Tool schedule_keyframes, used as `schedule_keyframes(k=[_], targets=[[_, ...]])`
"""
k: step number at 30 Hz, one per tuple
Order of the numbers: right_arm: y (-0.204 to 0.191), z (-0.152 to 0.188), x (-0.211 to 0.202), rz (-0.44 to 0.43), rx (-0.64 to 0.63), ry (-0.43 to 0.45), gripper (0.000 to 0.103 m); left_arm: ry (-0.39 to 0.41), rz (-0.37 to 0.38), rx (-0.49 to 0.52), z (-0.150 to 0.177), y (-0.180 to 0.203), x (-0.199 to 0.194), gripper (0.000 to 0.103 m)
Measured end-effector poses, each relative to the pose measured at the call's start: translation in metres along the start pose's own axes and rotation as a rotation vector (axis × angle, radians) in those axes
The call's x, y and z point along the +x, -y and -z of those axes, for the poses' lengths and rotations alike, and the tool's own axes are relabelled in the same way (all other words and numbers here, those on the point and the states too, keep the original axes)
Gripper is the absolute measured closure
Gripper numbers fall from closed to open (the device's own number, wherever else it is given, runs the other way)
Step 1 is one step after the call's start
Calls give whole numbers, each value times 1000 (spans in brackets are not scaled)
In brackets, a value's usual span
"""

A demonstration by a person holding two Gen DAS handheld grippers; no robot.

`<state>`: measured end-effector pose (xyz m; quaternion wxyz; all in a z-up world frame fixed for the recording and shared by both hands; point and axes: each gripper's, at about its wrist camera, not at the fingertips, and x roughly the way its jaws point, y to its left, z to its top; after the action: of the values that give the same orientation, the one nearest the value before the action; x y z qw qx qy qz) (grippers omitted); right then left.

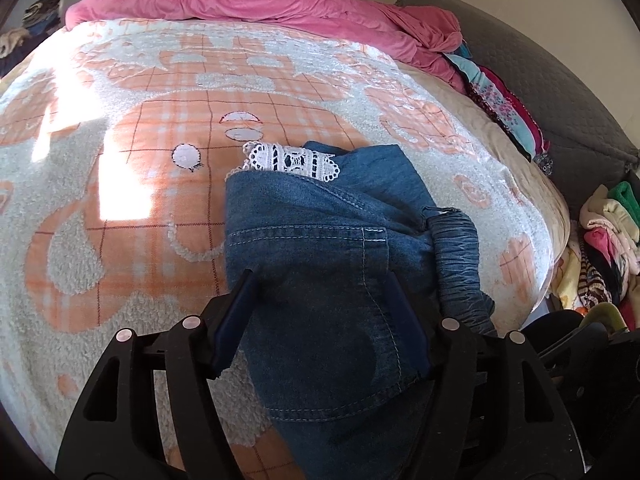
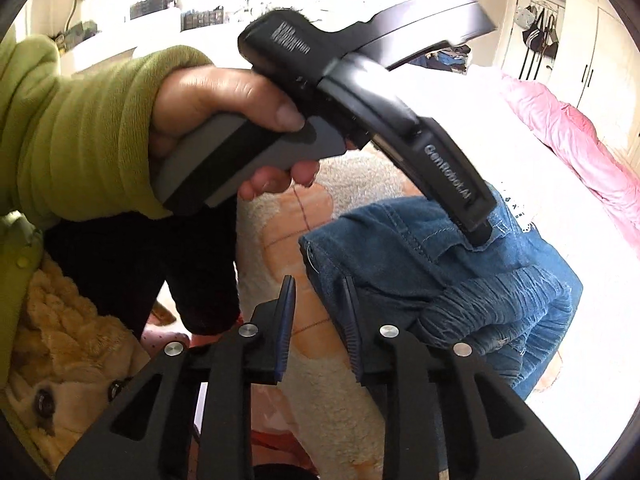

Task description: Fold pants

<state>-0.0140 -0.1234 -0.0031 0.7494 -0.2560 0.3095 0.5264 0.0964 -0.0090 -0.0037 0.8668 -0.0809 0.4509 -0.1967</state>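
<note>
The folded blue denim pants [image 1: 340, 248] with a gathered elastic waistband and a strip of white lace sit in the lower middle of the left wrist view, on the orange-and-white plaid fleece blanket [image 1: 140, 208] that covers the bed. They look soft and limp, fairly light, with thick seams and layers that grip well; the bundle will sag and unfold if lifted by one corner, so the firmest hold is probably across the stacked layers near a folded edge or the waistband.

The left claw [image 1: 320, 280] straddles the near part of the denim with its jaws apart. Cloth lies between them, but the pads do not seem to press it.

In the right wrist view the pants [image 2: 460, 272] lie right of centre. The right claw [image 2: 316, 292] has its jaws a little apart with only blanket showing in the gap. Its right finger stands just beside the near folded corner, perhaps brushing it, though the angle makes that hard to tell. The hand [image 2: 224, 112] in a green sleeve fills the upper left.
</note>
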Motion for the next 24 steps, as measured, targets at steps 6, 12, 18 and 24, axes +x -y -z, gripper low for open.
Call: schedule_keyframes(k=[6,12,18,24], targets=[[2,-4,-11,-49,19,64,70,3,-6,-1,0,-1,-2,41],[-2,-7,-19,-58,13,92,63,23,-32,-5,0,-2,-11,39],[-2,-7,-28,-46,14,123,60,54,-58,5,0,2,-22,34],[2,-6,-37,-39,35,169,59,86,-78,0,2,5,-36,28]])
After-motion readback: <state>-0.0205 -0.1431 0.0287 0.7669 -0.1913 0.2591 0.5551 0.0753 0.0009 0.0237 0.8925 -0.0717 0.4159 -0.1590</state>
